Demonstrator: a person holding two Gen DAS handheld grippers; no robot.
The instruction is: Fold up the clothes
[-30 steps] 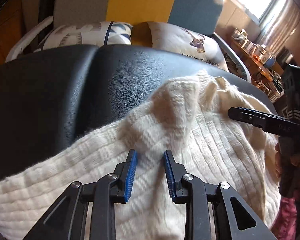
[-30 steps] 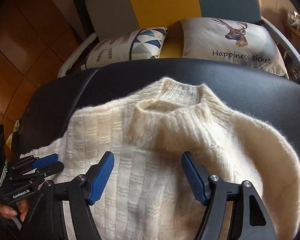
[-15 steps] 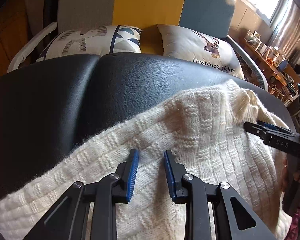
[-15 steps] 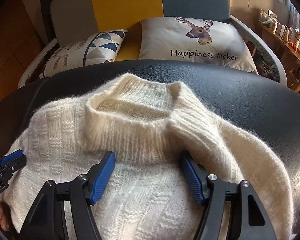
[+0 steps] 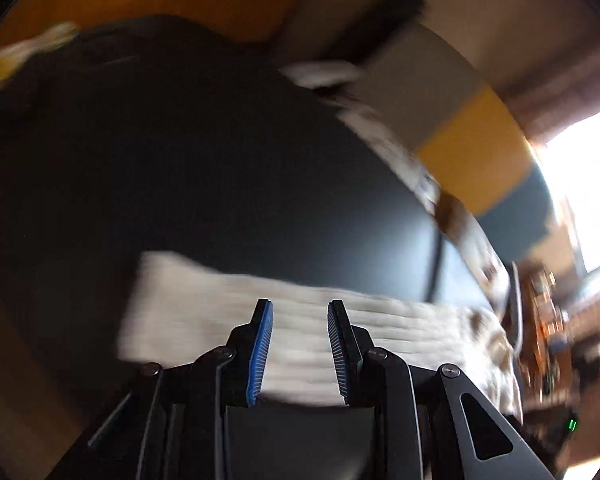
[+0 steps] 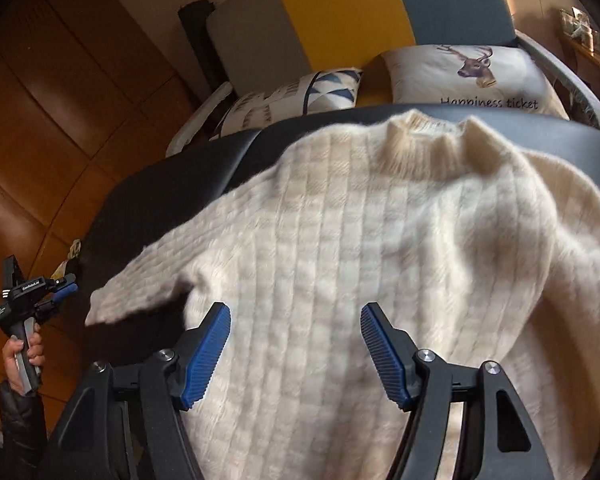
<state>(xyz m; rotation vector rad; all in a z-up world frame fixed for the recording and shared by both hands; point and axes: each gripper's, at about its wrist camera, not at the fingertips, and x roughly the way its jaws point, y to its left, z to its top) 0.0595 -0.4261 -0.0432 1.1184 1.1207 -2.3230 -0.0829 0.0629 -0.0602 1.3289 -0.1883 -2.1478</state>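
The cream sweater (image 6: 380, 240) is spread on the black tabletop (image 6: 180, 184). The right tool (image 6: 296, 352) is held released above its body. The left tool (image 5: 299, 344), also released, is seen over one sleeve (image 5: 204, 300).

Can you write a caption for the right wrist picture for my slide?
Open right gripper over a cream sweater spread on a black seat, left gripper held off to the side.

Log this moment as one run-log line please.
step: fold not started | cream knit sweater: spread on black surface | left gripper: open, beyond sleeve | right gripper: open above sweater
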